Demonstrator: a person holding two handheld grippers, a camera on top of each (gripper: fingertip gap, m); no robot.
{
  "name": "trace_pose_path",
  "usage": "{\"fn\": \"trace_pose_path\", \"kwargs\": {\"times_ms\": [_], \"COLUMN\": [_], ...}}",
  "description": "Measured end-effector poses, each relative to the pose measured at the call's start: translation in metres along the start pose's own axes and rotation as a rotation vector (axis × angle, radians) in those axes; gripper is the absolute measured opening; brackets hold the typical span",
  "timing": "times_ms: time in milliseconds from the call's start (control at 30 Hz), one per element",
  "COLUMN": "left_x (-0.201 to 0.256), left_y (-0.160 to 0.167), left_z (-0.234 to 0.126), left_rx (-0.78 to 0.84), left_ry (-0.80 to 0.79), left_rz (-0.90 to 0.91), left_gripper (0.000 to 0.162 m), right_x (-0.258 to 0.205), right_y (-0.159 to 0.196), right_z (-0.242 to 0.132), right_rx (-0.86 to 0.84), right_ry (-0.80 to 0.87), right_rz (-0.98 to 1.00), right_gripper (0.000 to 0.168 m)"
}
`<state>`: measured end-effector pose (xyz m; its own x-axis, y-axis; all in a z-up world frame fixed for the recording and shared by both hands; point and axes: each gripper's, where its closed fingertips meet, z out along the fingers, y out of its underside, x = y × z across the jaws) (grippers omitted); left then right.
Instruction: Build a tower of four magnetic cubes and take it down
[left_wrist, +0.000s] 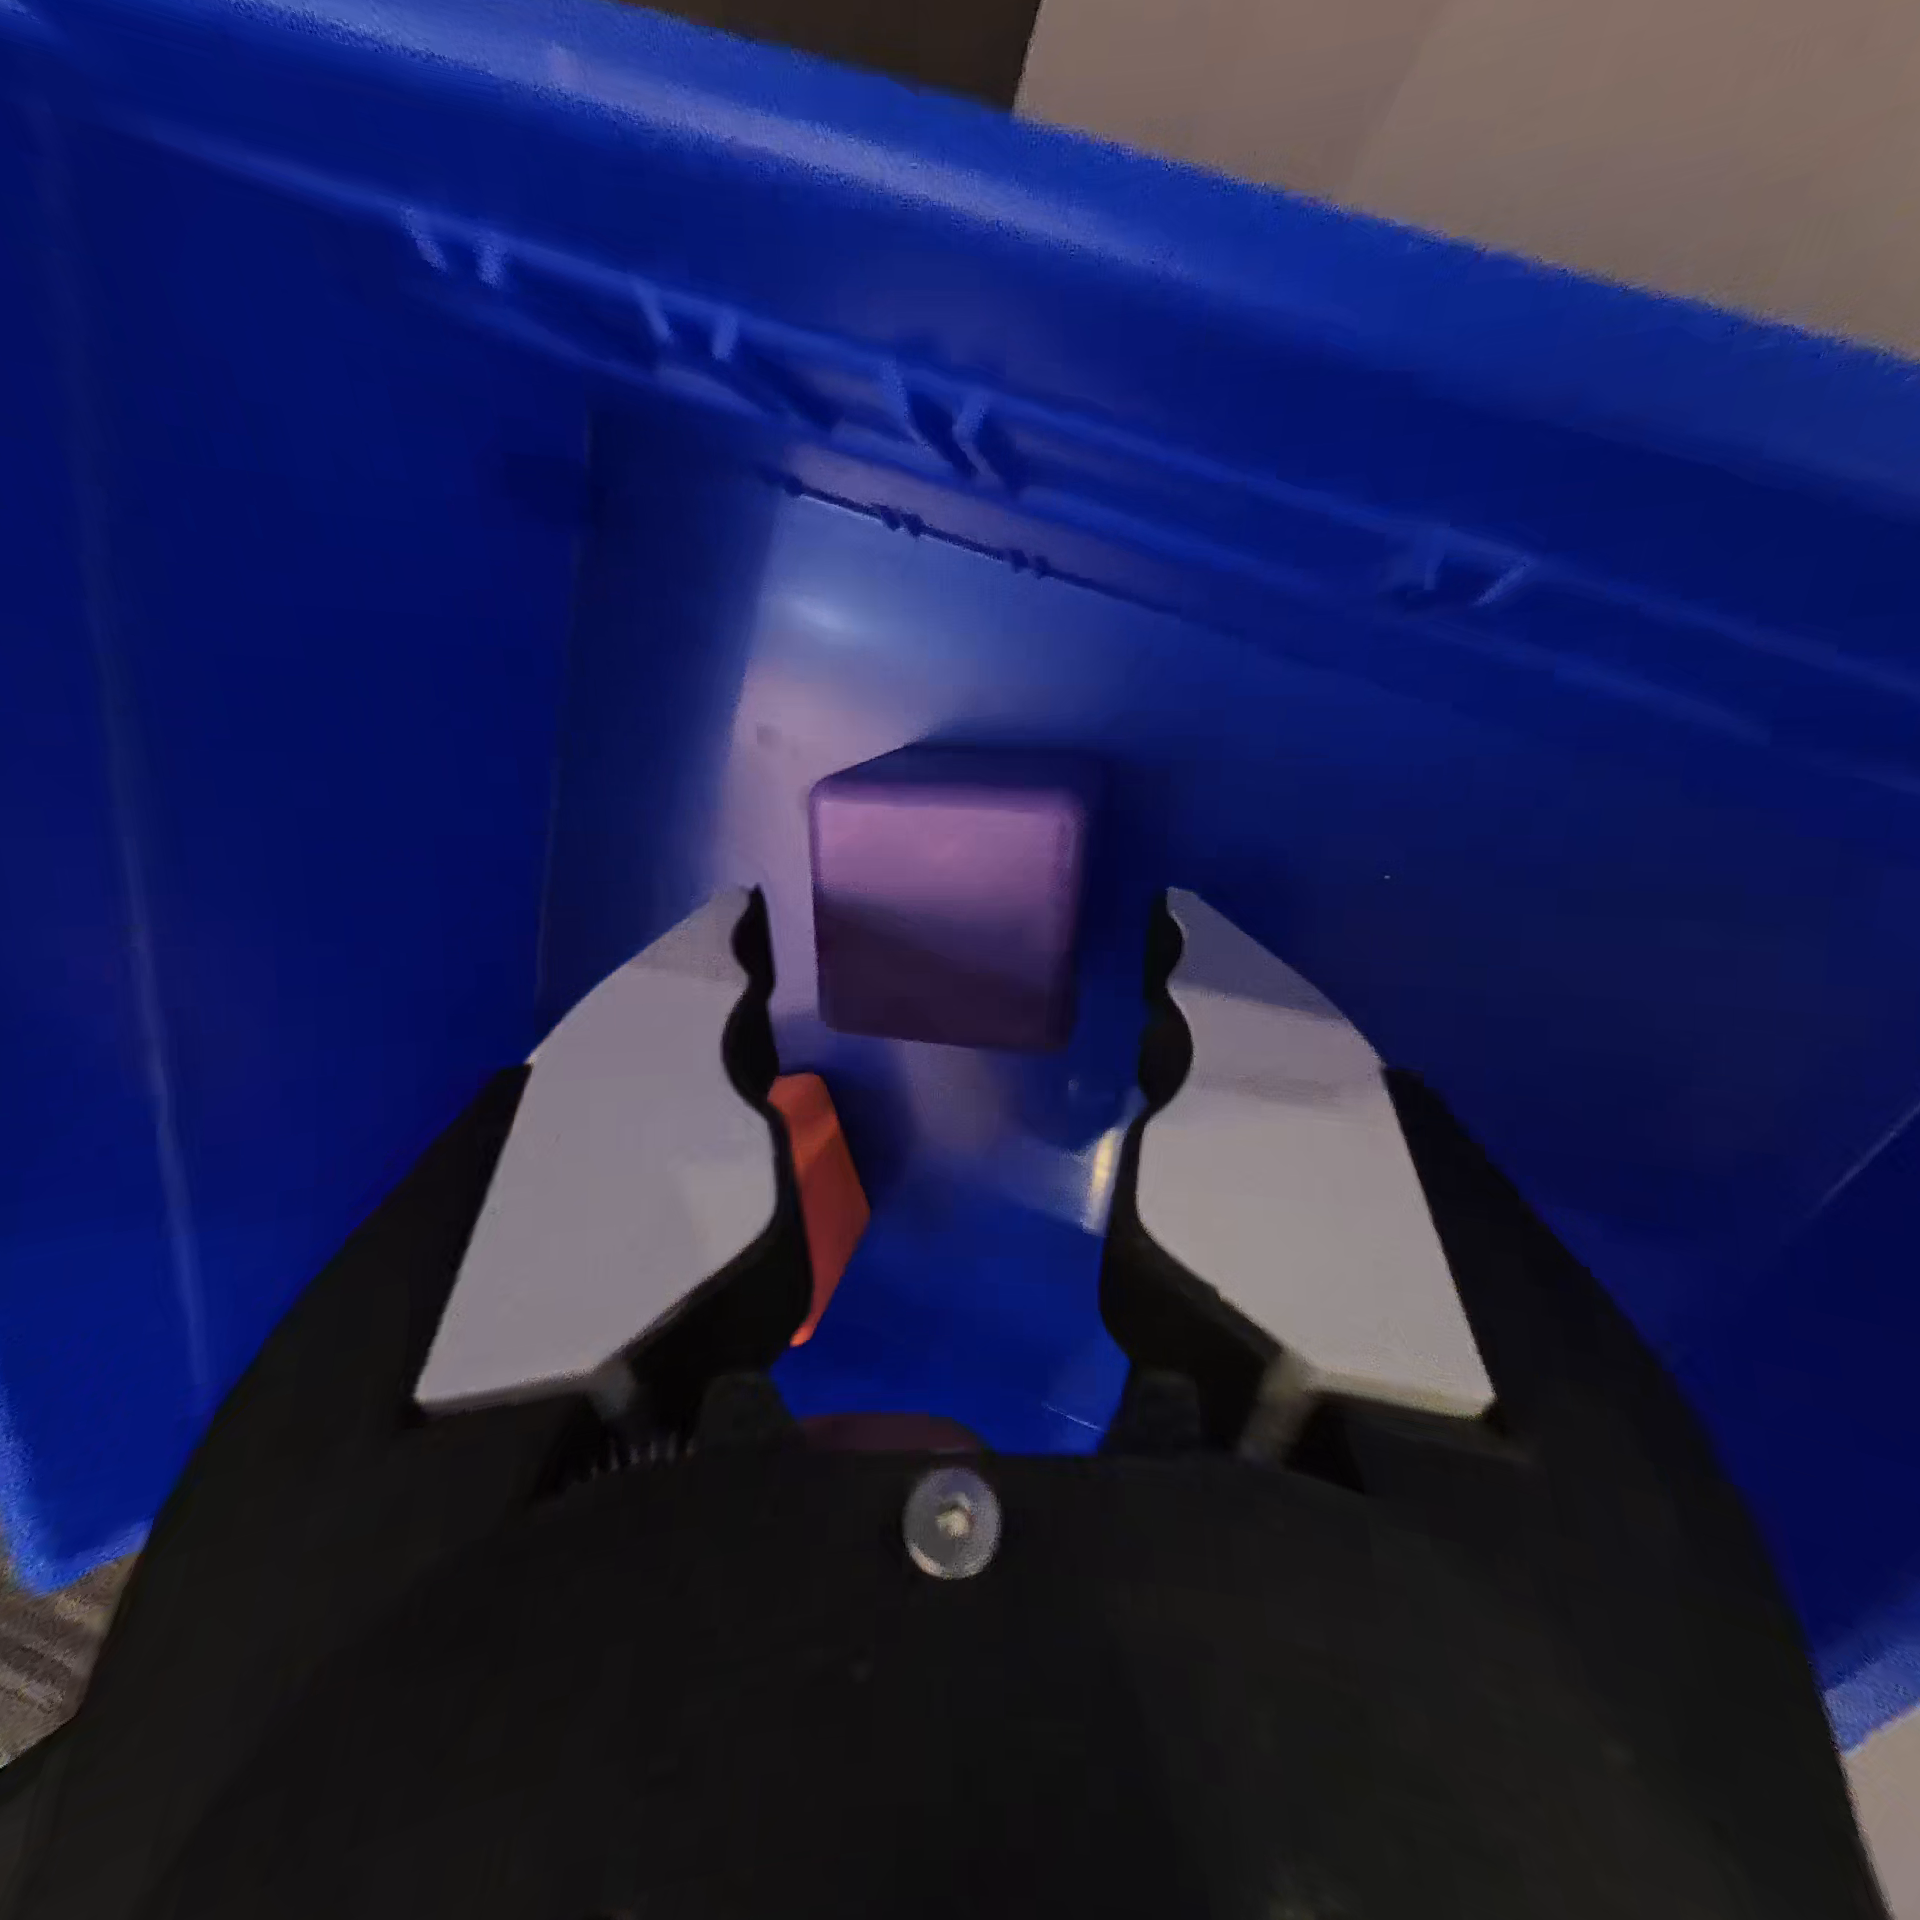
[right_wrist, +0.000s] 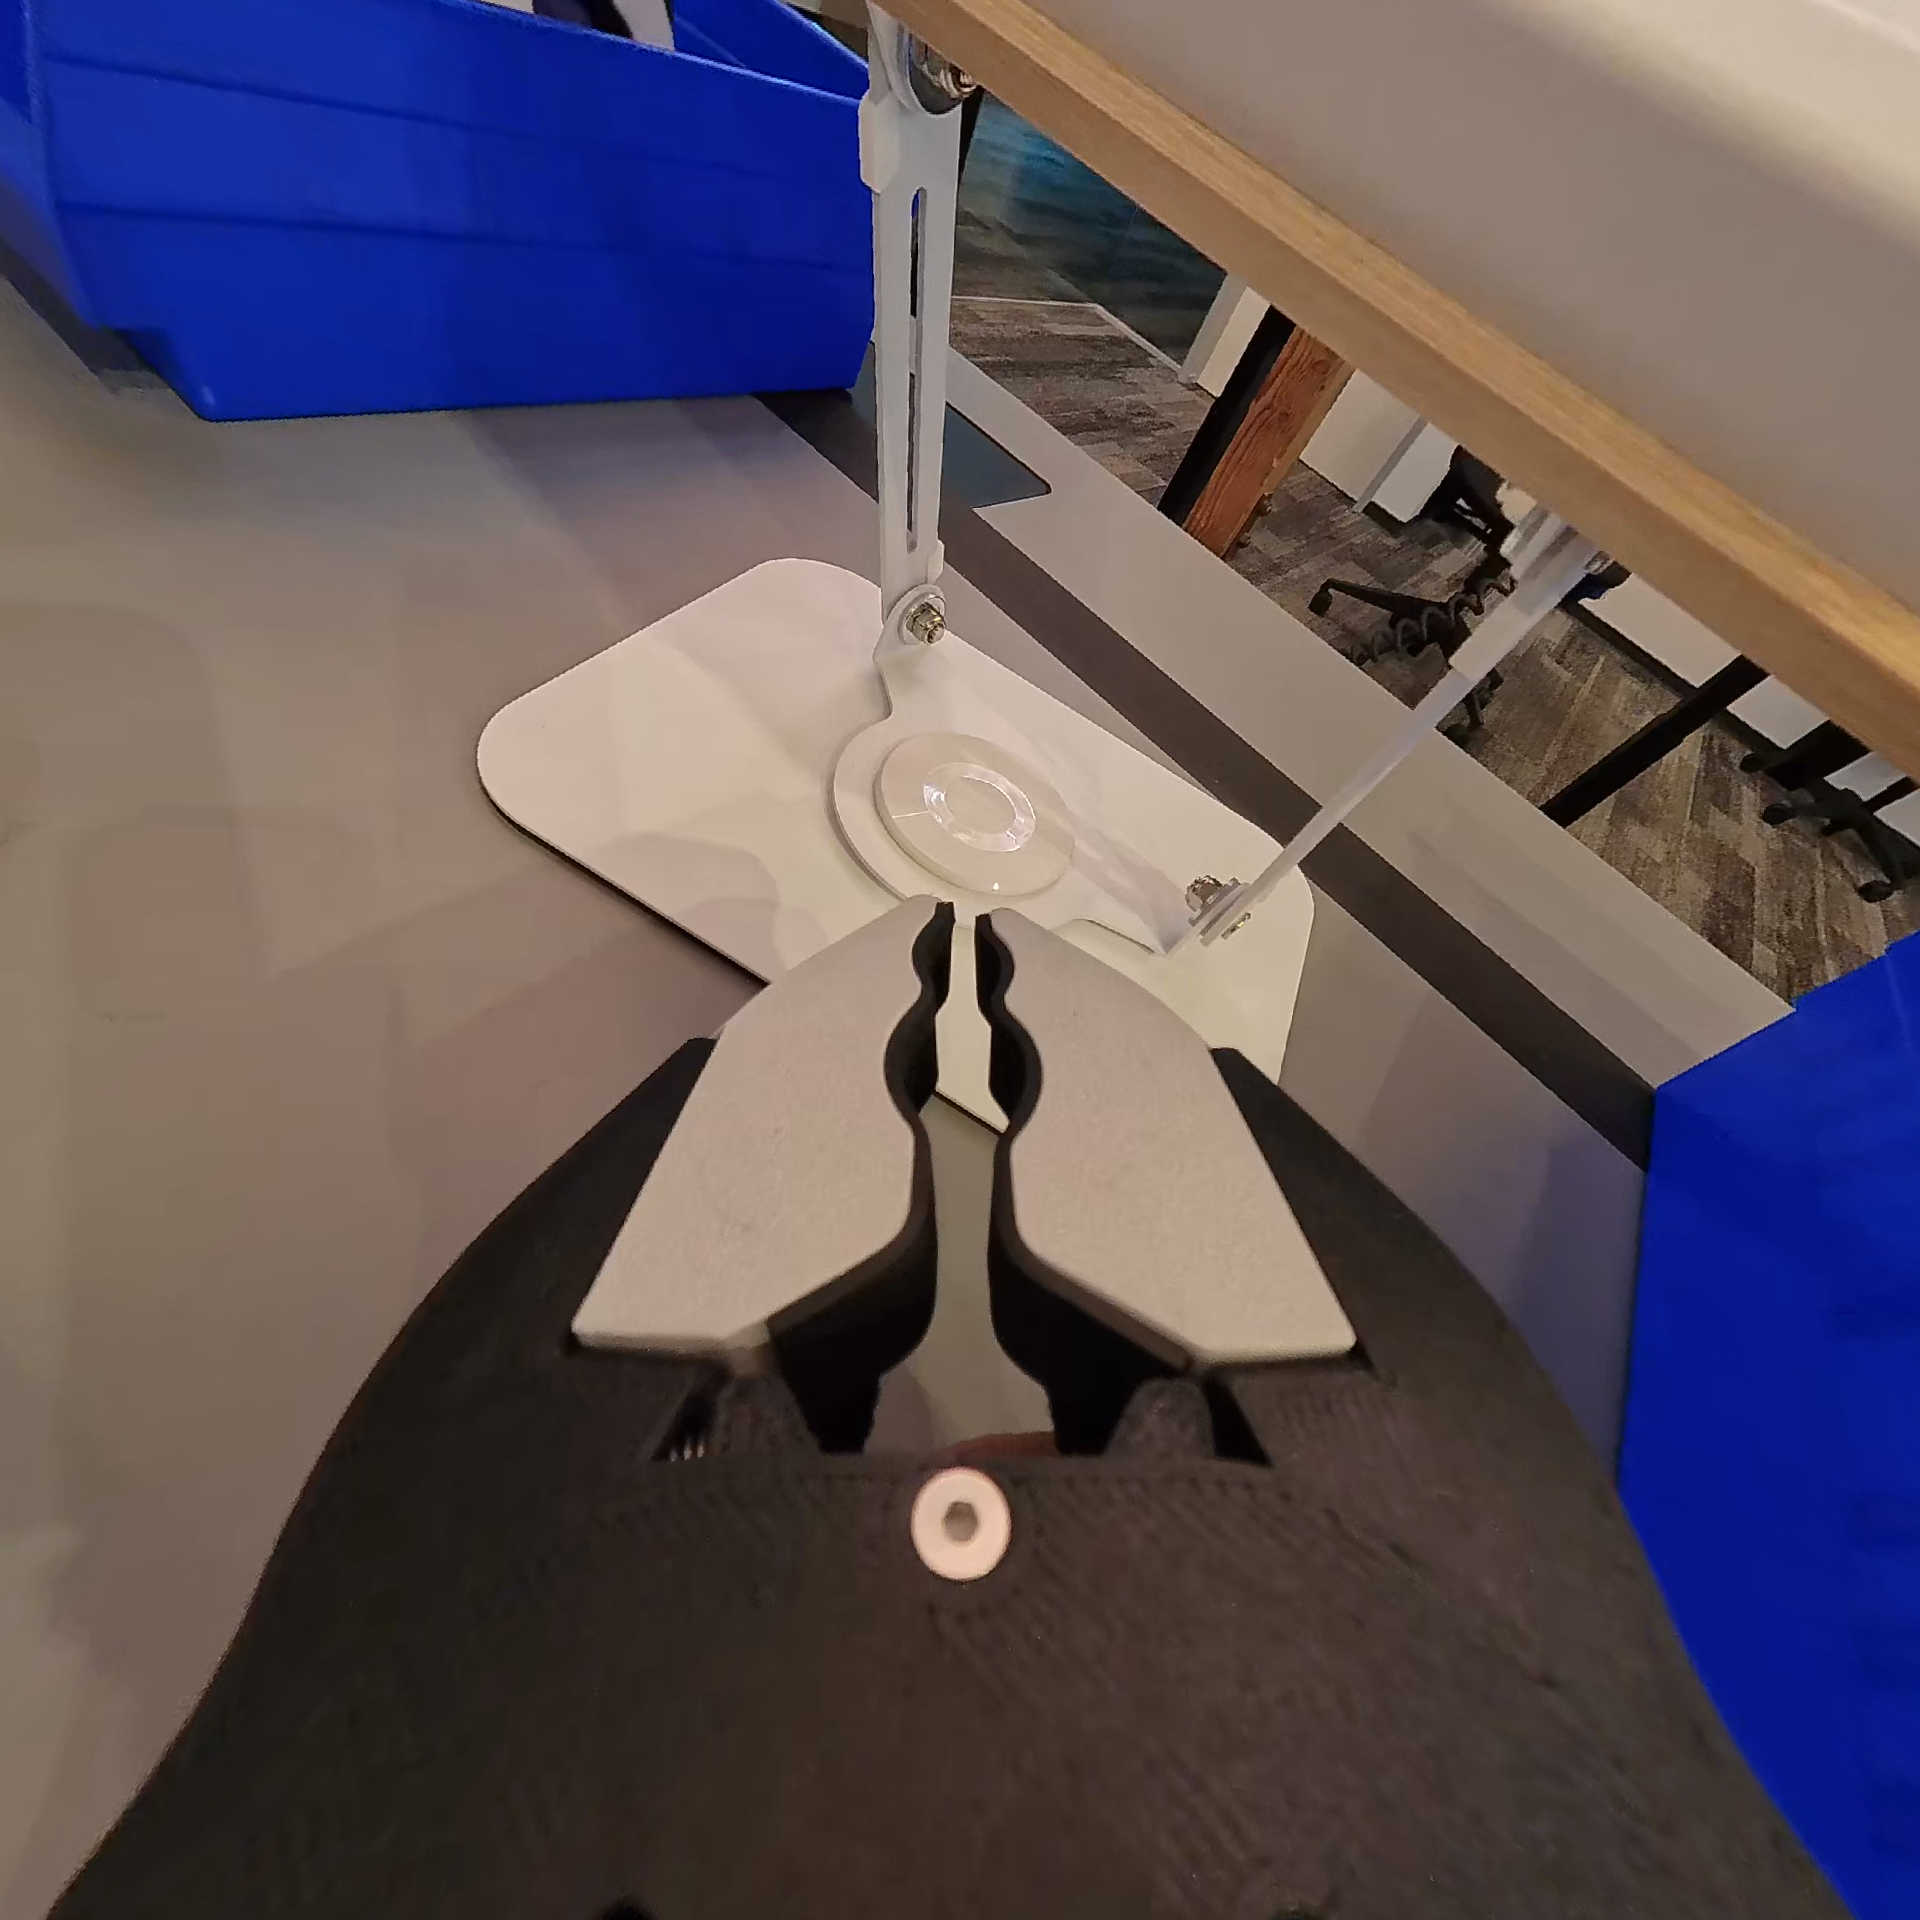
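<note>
In the left wrist view my left gripper (left_wrist: 958, 914) is open inside a blue bin (left_wrist: 312, 727). A purple cube (left_wrist: 948, 902) lies on the bin floor between the fingertips, with a gap on each side. An orange cube (left_wrist: 821, 1205) shows partly behind the left finger. In the right wrist view my right gripper (right_wrist: 964, 920) is shut and empty, held above a grey table (right_wrist: 260, 831) in front of a white stand base (right_wrist: 665, 727). No cubes show in that view.
The bin walls stand close on the left and far side of the left gripper. In the right wrist view, a blue bin (right_wrist: 416, 208) sits at the far left, another blue bin (right_wrist: 1787, 1351) at the right, and a white stand post (right_wrist: 909, 416) rises under a wooden-edged board (right_wrist: 1455, 343).
</note>
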<state>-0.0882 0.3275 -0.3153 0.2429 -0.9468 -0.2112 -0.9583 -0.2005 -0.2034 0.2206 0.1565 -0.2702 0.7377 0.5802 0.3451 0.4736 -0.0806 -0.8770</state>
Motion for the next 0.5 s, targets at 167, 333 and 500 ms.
{"fn": "trace_pose_path", "kwargs": {"times_ms": [167,333,500], "left_x": [0.003,0.013,0.057], "left_y": [-0.009,-0.004,-0.002], "left_z": [-0.002,-0.043,-0.108], "left_rx": [0.045,0.070,0.121], "left_ry": [0.016,-0.035,-0.055], "left_rz": [0.021,0.053,0.113], "left_gripper": [0.051,0.051,0.051], "right_x": [0.000,0.001,0.000], "right_y": [0.000,0.000,0.000], "right_z": [0.000,0.000,0.000], "right_rx": [0.000,0.003,0.002], "right_ry": [-0.002,-0.002,-0.002], "right_rz": [0.004,0.008,0.005], "right_gripper": [0.004,0.004,0.004]}}
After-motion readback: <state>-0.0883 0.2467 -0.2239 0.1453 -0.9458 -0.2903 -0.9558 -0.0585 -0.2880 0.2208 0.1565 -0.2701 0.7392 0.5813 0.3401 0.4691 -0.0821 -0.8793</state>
